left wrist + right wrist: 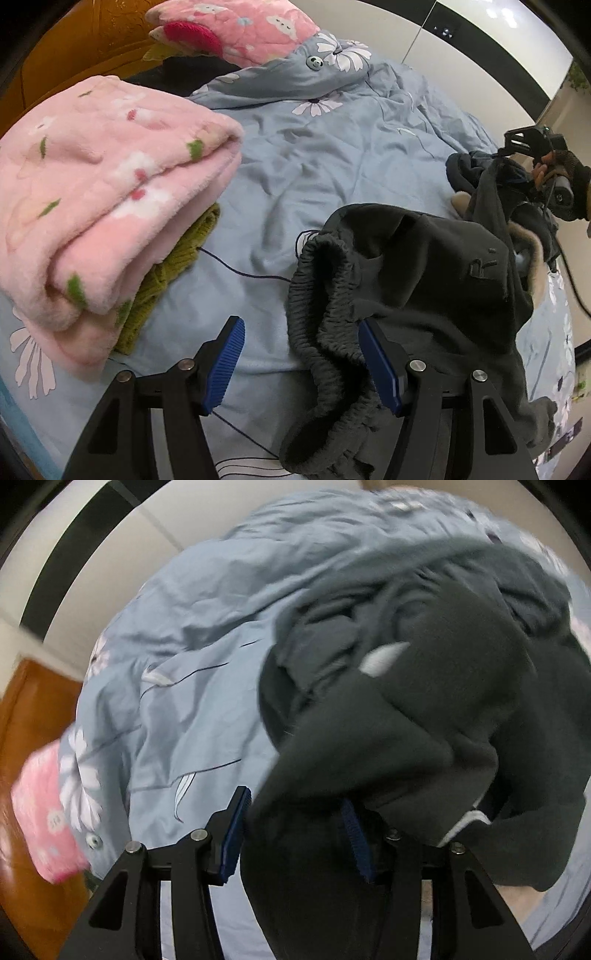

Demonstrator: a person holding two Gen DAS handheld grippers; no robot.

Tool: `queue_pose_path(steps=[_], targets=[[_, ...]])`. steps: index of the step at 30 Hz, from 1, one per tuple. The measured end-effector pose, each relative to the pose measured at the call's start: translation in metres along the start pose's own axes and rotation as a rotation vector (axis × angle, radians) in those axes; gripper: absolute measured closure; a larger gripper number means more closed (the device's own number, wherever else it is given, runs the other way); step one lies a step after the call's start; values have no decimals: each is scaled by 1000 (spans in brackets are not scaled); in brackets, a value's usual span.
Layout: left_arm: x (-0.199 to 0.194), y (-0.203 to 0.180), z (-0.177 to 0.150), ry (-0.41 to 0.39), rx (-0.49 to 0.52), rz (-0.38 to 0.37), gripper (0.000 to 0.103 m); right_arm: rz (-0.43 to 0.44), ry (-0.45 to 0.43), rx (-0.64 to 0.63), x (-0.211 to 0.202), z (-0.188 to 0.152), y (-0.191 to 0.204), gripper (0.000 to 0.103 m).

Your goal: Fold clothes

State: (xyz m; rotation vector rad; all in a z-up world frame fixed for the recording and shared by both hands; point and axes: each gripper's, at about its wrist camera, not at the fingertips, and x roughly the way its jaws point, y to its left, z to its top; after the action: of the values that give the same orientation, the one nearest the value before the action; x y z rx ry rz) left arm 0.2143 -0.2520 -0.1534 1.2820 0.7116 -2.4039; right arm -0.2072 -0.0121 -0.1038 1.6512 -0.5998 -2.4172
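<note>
Left gripper (301, 360) open, waistband (321, 317) between pads; right gripper (295, 840) grip unclear under trousers (424, 716). Pinch both layers squarely before lifting.

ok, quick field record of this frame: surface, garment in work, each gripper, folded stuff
surface: bed with blue floral duvet
garment in work: dark grey sweatpants, unfolded, elastic waistband toward the left gripper
left gripper: open, waistband between the jaws, not pinched
right gripper: dark fabric between the jaws; grip unclear, view blurred
folded stack: pink fleece on top of green knit, beside the sweatpants
</note>
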Motion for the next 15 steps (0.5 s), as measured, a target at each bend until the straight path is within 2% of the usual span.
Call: queue_pose_path(steps=[2, 5, 9, 12, 15], targets=[[1, 0, 0, 9, -7, 1, 35, 4, -1, -20, -7, -2, -9, 98], [-1, -2, -1, 14, -10, -2, 35, 88, -11, -94, -31, -8, -24, 98], [-14, -9, -2, 6, 8, -9, 35, 185, -83, -194, -99, -19, -60, 99], [-26, -16, -1, -6, 13, -22, 35, 221, -171, -242, -161, -24, -96, 99], [-38, -24, -1, -15, 21, -37, 35, 200, -255, -266, -216, -29, -144, 99]])
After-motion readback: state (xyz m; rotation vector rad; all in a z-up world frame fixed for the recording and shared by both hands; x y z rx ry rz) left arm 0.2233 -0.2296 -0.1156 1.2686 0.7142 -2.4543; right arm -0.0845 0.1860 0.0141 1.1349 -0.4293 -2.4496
